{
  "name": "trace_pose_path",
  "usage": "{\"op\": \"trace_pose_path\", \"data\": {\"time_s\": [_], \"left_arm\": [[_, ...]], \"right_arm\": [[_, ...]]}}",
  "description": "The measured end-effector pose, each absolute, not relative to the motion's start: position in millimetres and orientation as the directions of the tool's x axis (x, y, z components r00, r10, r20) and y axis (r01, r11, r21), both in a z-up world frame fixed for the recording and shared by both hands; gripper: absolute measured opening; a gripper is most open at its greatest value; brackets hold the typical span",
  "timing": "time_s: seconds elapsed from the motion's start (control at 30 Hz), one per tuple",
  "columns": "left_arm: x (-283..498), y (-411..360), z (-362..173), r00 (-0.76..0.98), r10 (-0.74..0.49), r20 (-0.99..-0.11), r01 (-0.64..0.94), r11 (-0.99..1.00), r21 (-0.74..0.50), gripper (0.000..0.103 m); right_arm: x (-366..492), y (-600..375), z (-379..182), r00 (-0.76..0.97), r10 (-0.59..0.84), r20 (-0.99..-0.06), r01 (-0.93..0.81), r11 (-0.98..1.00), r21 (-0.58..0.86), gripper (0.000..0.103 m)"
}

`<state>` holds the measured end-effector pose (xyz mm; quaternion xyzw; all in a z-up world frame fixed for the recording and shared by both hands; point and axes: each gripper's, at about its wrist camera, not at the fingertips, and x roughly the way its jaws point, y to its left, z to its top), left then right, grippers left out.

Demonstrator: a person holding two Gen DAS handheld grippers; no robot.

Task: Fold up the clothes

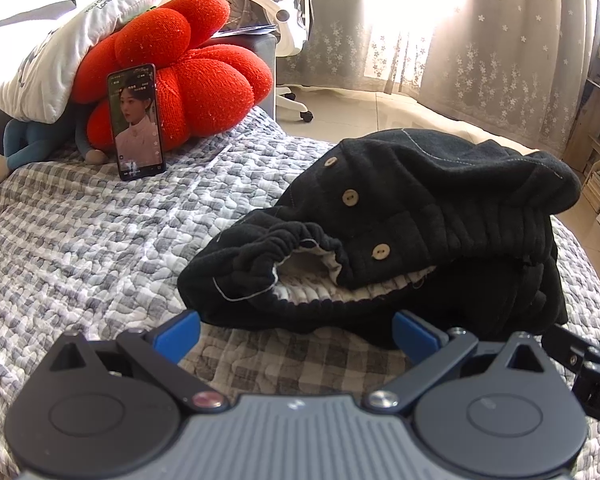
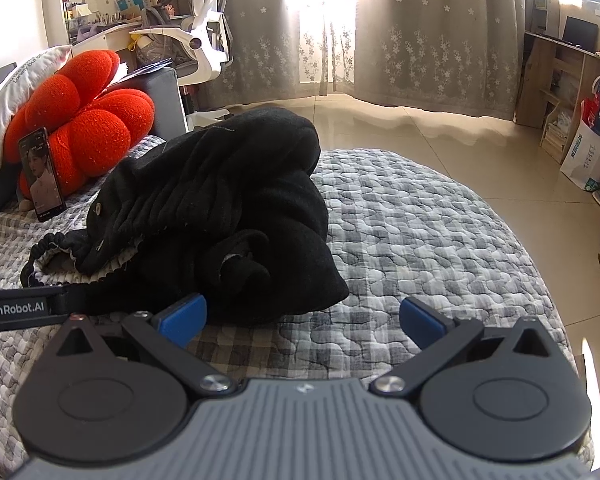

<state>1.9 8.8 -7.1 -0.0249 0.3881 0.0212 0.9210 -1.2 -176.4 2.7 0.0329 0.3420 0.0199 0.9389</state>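
A black fleece garment (image 1: 420,220) with round wooden buttons and a white lining lies crumpled in a heap on the grey checked quilt (image 1: 100,240). It also shows in the right wrist view (image 2: 220,208). My left gripper (image 1: 296,334) is open and empty, just in front of the garment's near edge. My right gripper (image 2: 302,322) is open and empty, its left blue pad (image 2: 184,320) close to the garment's near right corner. Part of the other gripper (image 2: 20,308) shows at the left of the right wrist view.
A phone (image 1: 136,120) with a lit screen leans on a red flower cushion (image 1: 180,68) at the back left, under a white pillow (image 1: 48,52). A white office chair (image 2: 208,36), curtains and tiled floor lie beyond the bed. Shelves and bags (image 2: 592,144) stand at the right.
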Motion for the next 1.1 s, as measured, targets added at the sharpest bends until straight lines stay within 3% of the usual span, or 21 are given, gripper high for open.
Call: {"op": "trace_pose_path", "data": {"time_s": [1.1], "left_arm": [[4.6,9.2,-7.8,0.687,0.032,-0.726,-0.063,0.998,-0.016,0.103]], "right_arm": [[2.5,-174.0,1.3,0.761,0.056,-0.646,-0.009,0.997,0.077,0.103]]}}
